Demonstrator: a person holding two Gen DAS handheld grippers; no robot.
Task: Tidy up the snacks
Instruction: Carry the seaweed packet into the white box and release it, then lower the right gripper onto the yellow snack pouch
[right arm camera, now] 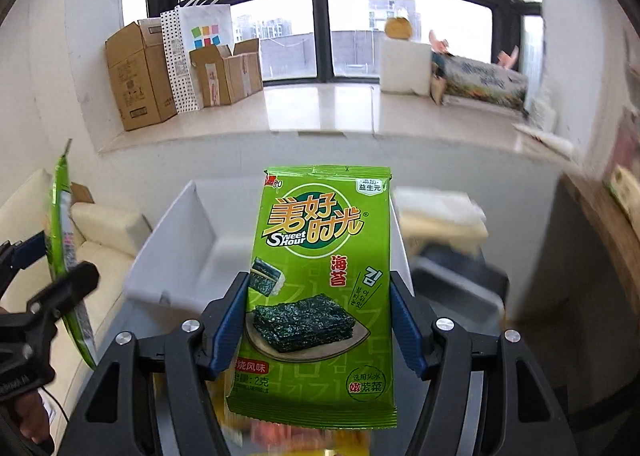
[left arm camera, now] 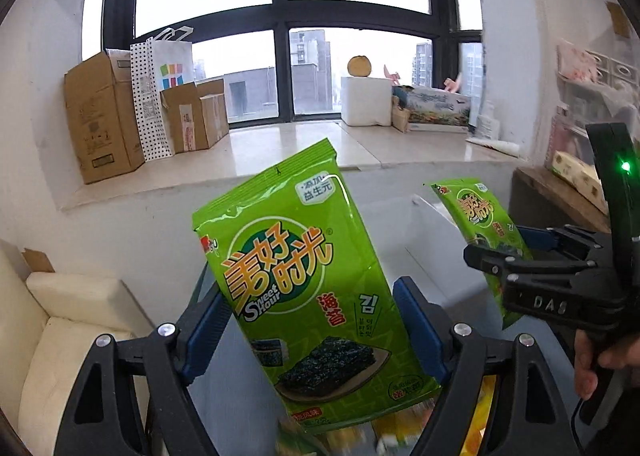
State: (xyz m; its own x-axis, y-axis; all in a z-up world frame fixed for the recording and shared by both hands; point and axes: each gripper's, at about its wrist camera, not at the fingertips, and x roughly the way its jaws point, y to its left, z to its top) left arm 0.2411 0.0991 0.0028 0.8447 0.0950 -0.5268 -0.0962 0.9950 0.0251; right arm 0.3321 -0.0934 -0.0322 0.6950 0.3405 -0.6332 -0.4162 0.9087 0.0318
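Observation:
A green seaweed snack packet (left arm camera: 308, 288) hangs in the air, upright and tilted a little left, with my left gripper (left arm camera: 308, 296) shut on its two side edges. A second, matching green packet (right arm camera: 320, 276) stands upright in my right gripper (right arm camera: 318, 284), whose blue pads press its sides. In the left wrist view the right gripper (left arm camera: 520, 252) is at the right with its packet (left arm camera: 476, 216). In the right wrist view the left gripper (right arm camera: 52, 268) is at the left edge, its packet (right arm camera: 60, 224) seen edge-on. A white bin (right arm camera: 180, 248) lies just beyond and below both packets.
Blurred yellow and orange snack packs (left arm camera: 400, 428) lie below the grippers. A cream sofa (left arm camera: 60, 316) is at the left and a wooden table (left arm camera: 560, 192) at the right. Cardboard boxes (left arm camera: 100, 116) and a white box (left arm camera: 366, 100) sit on the windowsill. A hand (left arm camera: 588, 360) holds the right gripper's handle.

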